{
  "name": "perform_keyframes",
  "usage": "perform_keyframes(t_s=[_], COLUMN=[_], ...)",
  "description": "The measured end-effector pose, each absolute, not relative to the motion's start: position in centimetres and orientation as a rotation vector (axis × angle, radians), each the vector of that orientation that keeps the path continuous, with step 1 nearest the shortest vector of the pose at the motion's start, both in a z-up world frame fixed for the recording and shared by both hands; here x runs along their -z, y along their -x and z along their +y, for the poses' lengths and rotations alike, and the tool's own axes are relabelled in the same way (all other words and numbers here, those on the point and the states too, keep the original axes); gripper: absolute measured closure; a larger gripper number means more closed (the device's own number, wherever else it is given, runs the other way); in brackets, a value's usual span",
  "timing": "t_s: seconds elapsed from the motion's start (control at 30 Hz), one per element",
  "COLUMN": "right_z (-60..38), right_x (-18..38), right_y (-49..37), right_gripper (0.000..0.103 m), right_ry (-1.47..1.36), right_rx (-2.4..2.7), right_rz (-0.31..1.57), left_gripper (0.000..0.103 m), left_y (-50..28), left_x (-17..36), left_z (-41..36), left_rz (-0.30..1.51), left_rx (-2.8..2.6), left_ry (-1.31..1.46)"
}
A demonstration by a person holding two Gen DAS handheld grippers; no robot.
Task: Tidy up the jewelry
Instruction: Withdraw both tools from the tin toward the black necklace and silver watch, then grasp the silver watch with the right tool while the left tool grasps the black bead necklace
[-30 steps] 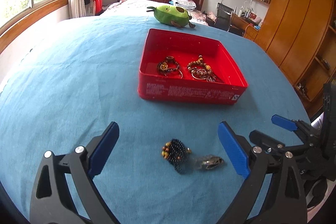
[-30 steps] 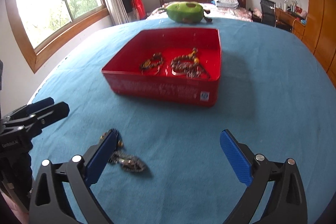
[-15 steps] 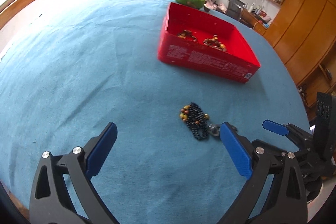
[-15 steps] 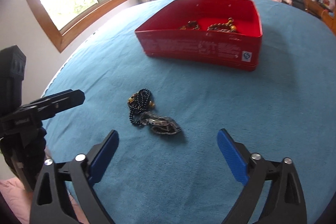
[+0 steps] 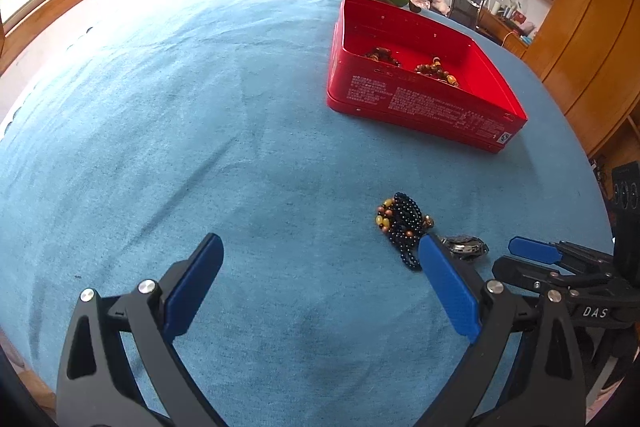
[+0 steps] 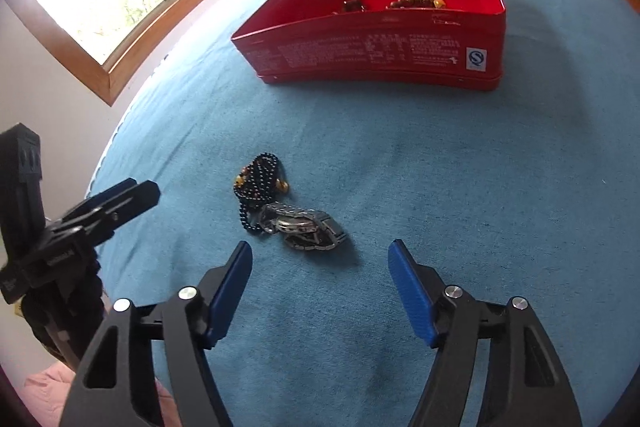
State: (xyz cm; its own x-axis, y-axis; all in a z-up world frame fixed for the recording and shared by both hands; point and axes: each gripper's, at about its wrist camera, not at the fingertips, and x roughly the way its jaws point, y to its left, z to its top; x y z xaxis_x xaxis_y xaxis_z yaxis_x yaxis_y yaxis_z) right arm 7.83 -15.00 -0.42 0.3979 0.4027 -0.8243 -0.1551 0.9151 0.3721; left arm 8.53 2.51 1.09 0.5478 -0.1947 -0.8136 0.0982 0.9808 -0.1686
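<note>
Black-and-amber beaded bracelet [image 6: 259,183] touching silver metal-link watch [image 6: 306,227] on blue cloth-covered table [image 6: 440,187], near red rectangular tin [image 6: 376,51] holding beaded bracelets, right gripper [image 6: 320,287] wide open behind watch, empty, left gripper [image 5: 320,287] wide open, empty.

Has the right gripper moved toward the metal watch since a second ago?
Yes. The right gripper has closed in on the metal watch, lying before the red tin box.

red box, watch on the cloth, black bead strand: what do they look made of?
Red box: likely painted tin; thin rolled rim, glossy printed wall.
Watch: polished metal by the look; silvery links with sharp glints.
Black bead strand: glossy beads, stone, glass or plastic, can't tell; a few amber-brown ones mixed in.
</note>
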Motion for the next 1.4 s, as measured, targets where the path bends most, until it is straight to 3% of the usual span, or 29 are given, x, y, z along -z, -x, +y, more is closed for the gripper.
perform_keyframes(t_s=[0.6, 0.73, 1.1, 1.4], right_z=[-12.3, -12.3, -15.6, -18.1], right_x=[2.5, 2.4, 1.6, 1.3], right_y=[-10.9, -11.0, -9.2, -8.1], right_gripper=[0.038, 0.06, 0.063, 0.063], right_ry=[-0.249, -0.221, -0.225, -0.225], right_rx=[-0.329, -0.311, -0.277, -0.227], right_rz=[1.196, 1.174, 1.137, 1.113], left_gripper=[0.006, 0.006, 0.006, 0.01], left_y=[-9.1, -9.1, -9.9, -12.6], left_x=[-0.4, -0.3, 0.0, 1.4], left_z=[2.3, 2.3, 1.4, -2.6], left_rz=[0.996, 0.999, 1.032, 1.182], left_rx=[0.199, 0.199, 0.22, 0.3], left_ry=[0.109, 0.107, 0.116, 0.106])
